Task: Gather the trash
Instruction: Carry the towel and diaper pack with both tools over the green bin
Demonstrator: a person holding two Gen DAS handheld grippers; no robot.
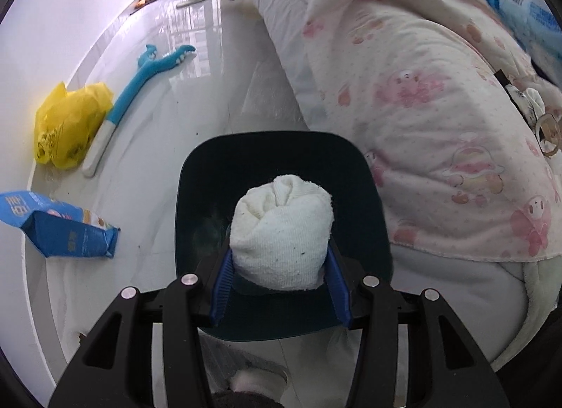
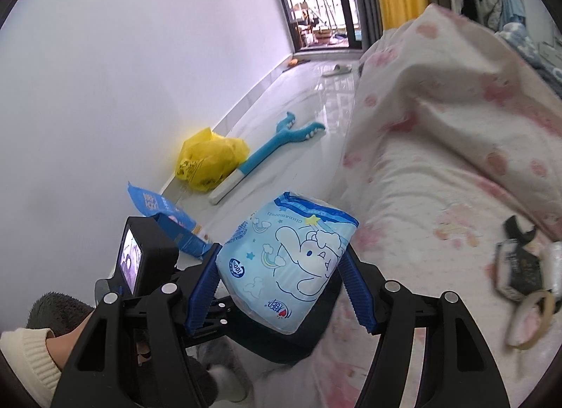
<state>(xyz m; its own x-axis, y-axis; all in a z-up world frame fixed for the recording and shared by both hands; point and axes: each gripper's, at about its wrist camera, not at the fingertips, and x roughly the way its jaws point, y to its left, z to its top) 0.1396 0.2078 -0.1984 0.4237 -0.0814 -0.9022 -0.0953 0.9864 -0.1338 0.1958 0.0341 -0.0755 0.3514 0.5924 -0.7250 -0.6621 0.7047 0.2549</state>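
In the left wrist view my left gripper (image 1: 279, 250) is shut on a rolled white towel (image 1: 281, 218), its blue pads pressing both sides. The towel hangs over the open mouth of a dark bin (image 1: 196, 197) on the floor beside the bed. In the right wrist view my right gripper (image 2: 282, 248) is shut on a light blue tissue pack (image 2: 298, 274) with a cartoon print, held tilted above the same dark bin (image 2: 281, 351), which the pack mostly hides. To its left is the black housing (image 2: 147, 260) of the other gripper, with a hand and cream sleeve (image 2: 31, 355) below it.
Along the white wall lie a yellow plastic bag (image 1: 70, 123), a long blue toy (image 1: 140, 81) and an open blue carton (image 1: 63, 225). A bed with a pink-print quilt (image 1: 439, 127) fills the right side. A black item and a hair band (image 2: 520, 267) lie on it.
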